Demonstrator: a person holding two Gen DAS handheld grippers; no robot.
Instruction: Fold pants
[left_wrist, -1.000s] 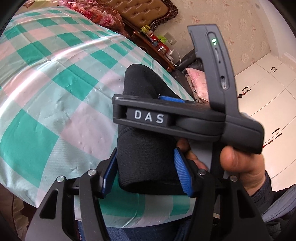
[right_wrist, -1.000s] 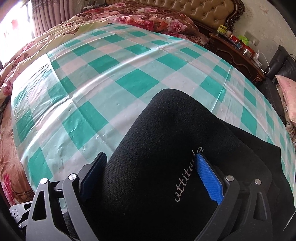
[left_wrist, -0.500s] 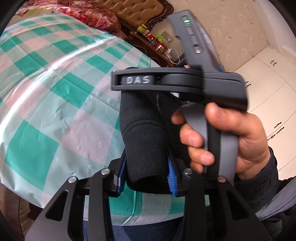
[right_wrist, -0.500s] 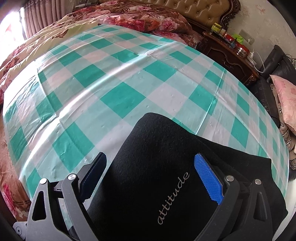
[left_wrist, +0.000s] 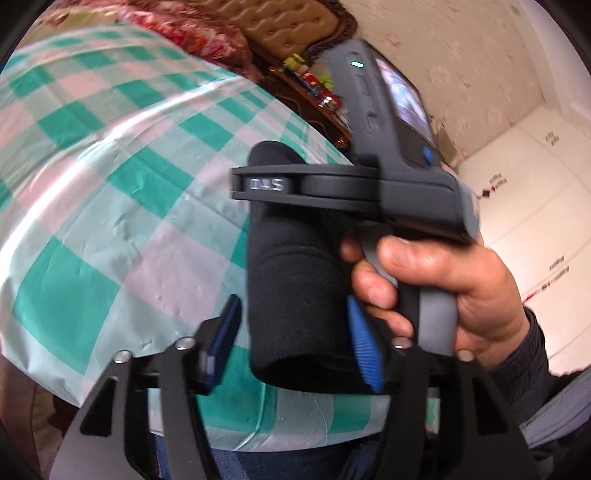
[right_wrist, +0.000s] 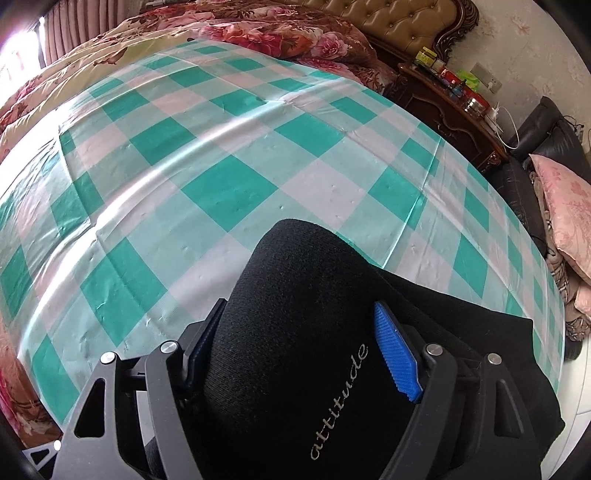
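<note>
The left gripper (left_wrist: 295, 332) is opening, its left pad clear of the folded black pants (left_wrist: 295, 280) between its 2 pads. The right gripper (right_wrist: 295, 343) is closing around the pants (right_wrist: 295, 332), which lie on the checked cloth (right_wrist: 221, 184).

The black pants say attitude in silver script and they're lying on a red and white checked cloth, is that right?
Not quite. The cloth is green and white checked, not red and white; the right wrist view shows it clearly. The rest holds: the black pants carry "attitude" in silver script and lie on that cloth.
</note>
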